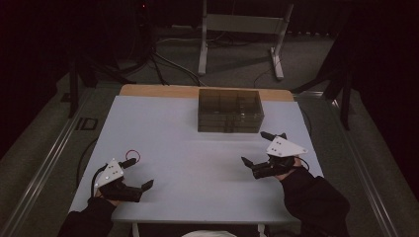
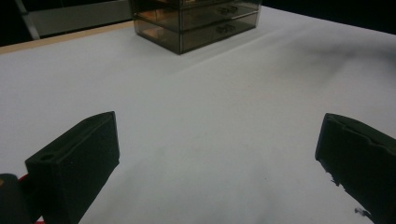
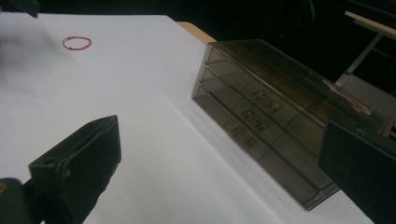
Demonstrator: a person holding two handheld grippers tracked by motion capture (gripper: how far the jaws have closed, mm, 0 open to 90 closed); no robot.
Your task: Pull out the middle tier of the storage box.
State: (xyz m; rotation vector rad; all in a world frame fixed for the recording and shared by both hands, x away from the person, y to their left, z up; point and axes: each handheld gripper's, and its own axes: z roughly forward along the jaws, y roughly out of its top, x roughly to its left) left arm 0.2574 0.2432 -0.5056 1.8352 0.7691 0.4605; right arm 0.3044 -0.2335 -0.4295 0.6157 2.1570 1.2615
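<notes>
A smoky see-through drawer box [image 1: 230, 111] with three stacked drawers stands at the back middle of the white table [image 1: 188, 143]. My left gripper [image 1: 138, 174] rests near the front left corner, jaws wide apart with nothing between them. A small red rubber band [image 1: 132, 156] lies flat on the table just beside its far jaw. My right gripper [image 1: 257, 148] is at the right, just in front of the box's right corner, also open and empty. The left gripper view looks across bare tabletop to the box [image 2: 196, 23]. From the right gripper view, the box [image 3: 261, 112] is close by and the band [image 3: 77, 43] lies far off.
A wooden strip [image 1: 163, 90] runs along the table's back edge. Beyond it, a white-framed stand [image 1: 239, 29] and loose cables [image 1: 163, 64] sit on the dark floor. Metal rails [image 1: 44, 163] flank the table.
</notes>
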